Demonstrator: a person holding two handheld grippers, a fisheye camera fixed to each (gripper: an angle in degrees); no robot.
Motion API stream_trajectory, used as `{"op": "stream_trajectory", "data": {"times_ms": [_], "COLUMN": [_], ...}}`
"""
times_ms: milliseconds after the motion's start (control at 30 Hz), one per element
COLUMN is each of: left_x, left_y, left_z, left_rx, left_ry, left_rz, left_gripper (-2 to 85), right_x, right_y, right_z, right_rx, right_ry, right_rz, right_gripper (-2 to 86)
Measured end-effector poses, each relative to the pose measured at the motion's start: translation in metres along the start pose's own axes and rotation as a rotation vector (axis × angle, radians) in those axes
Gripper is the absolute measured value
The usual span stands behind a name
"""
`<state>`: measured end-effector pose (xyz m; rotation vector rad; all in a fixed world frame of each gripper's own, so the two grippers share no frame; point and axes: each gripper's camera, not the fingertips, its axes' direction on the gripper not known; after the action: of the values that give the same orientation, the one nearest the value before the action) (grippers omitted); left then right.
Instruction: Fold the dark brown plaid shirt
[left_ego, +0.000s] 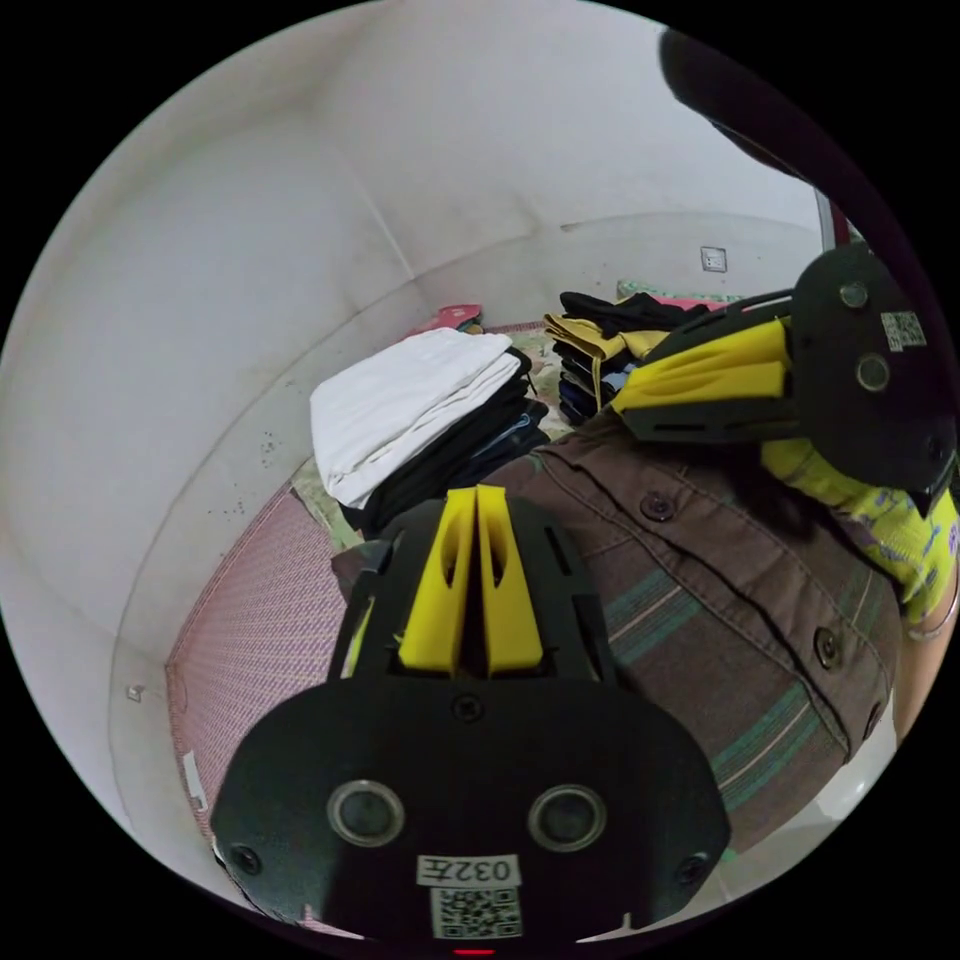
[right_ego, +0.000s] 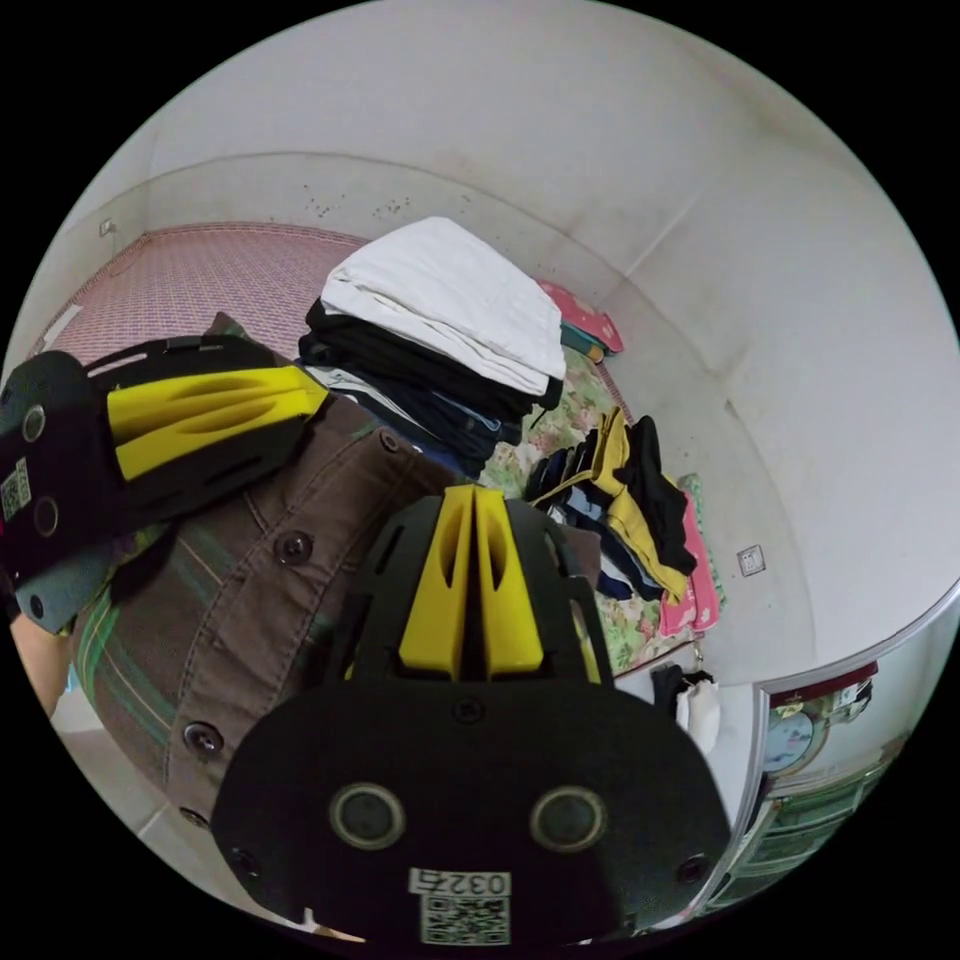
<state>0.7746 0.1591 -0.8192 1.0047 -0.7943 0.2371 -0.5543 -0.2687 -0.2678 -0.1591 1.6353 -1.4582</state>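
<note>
Standing here watching, and the biggest thing going on is the dark brown plaid shirt (left_ego: 700, 600), which is hanging up in the air between the two tools rather than lying on anything. The button placket is running down the front of it with teal and cream stripes showing across the cloth. It's looking like it's being held or carried, though how folded it is I honestly can't tell from here.

Behind it, the white-topped stack of folded clothes (left_ego: 420, 410) is sitting on the pink woven mat (left_ego: 270, 610), with dark items under the white one. A second, smaller pile (left_ego: 600, 350) with yellow and black pieces is sitting just beside it, near the wall. So other garments are looking done already, and this shirt is looking like the one in hand.

The left hand-held gripper (left_ego: 478, 500) is showing its yellow jaws pressed together, tips right at the shirt's top edge, but whether cloth is actually pinched in there I can't tell. Same story with the right hand-held gripper (right_ego: 476, 500): jaws close together, tips against the fabric, grip unclear.

My guess is the laying out flat and the folds themselves are all yet to do.
</note>
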Motion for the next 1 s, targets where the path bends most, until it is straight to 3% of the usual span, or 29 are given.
{"op": "stream_trajectory", "data": {"times_ms": [300, 633, 833, 933, 1000], "left_x": [0.026, 0.003, -0.034, -0.044, -0.040], "left_y": [0.029, 0.094, 0.187, 0.279, 0.344], "left_z": [-0.045, -0.104, -0.173, -0.201, -0.203], "left_rx": [0.063, 0.244, 0.537, 0.754, 0.823], "left_ry": [-0.020, 0.055, 0.130, 0.218, 0.183], "left_rz": [-0.010, -0.101, -0.155, -0.112, -0.135], "left_gripper": [-1.0, -1.0, -1.0, -1.0, -1.0], "right_x": [0.016, 0.055, 0.101, 0.099, 0.089], "right_y": [0.006, 0.022, 0.067, 0.122, 0.164], "right_z": [-0.033, -0.110, -0.195, -0.238, -0.252], "right_rx": [0.019, 0.181, 0.454, 0.691, 0.831], "right_ry": [0.002, -0.007, -0.197, -0.305, -0.384], "right_rz": [0.032, 0.066, 0.103, 0.000, -0.094], "right_gripper": [-1.0, -1.0, -1.0, -1.0, -1.0]}}
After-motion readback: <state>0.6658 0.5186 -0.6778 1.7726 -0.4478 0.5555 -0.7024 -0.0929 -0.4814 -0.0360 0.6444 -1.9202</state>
